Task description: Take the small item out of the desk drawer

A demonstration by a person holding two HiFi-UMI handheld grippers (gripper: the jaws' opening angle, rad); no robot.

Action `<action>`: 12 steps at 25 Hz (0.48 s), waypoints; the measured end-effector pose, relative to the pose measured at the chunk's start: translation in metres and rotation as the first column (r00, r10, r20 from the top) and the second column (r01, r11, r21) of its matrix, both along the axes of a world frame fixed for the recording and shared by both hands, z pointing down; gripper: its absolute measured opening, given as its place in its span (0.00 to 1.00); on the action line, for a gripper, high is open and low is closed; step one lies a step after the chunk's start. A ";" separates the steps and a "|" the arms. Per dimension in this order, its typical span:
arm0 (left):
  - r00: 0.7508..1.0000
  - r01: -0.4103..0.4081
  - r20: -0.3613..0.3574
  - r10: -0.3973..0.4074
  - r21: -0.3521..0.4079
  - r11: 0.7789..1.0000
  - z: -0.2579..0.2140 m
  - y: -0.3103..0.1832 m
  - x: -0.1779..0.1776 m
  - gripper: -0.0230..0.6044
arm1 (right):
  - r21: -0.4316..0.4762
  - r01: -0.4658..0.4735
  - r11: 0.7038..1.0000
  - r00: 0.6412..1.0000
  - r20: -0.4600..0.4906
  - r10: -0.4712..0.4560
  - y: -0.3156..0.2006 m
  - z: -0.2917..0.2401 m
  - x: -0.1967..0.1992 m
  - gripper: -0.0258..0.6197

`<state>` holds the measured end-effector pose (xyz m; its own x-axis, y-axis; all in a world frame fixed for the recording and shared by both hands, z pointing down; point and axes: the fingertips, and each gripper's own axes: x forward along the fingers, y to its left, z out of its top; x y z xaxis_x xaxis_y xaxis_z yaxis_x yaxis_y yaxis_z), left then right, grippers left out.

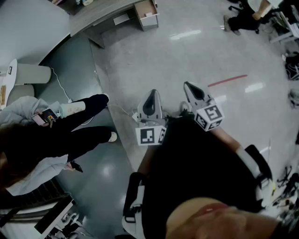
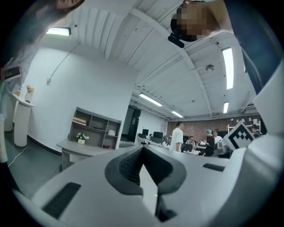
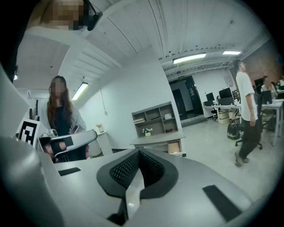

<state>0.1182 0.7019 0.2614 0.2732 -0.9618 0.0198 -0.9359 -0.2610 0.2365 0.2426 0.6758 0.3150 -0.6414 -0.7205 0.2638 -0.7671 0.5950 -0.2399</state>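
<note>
Office floor [image 1: 187, 51], drawer [image 1: 146, 13] well beyond right tool [image 1: 188, 86]

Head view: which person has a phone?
The seated person at left, in a grey top and black trousers, holds the phone. The person at top right shows none.
</note>
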 end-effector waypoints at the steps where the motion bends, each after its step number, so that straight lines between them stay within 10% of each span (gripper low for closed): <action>1: 1.000 0.001 0.000 -0.001 0.000 1.000 -0.001 0.002 -0.002 0.03 | 0.006 0.002 1.000 1.000 -0.002 -0.002 0.002 -0.002 -0.002 0.04; 12: 1.000 -0.022 -0.002 0.022 0.015 1.000 0.002 0.007 -0.033 0.03 | 0.032 -0.029 0.999 0.999 0.025 0.028 0.002 -0.009 -0.031 0.04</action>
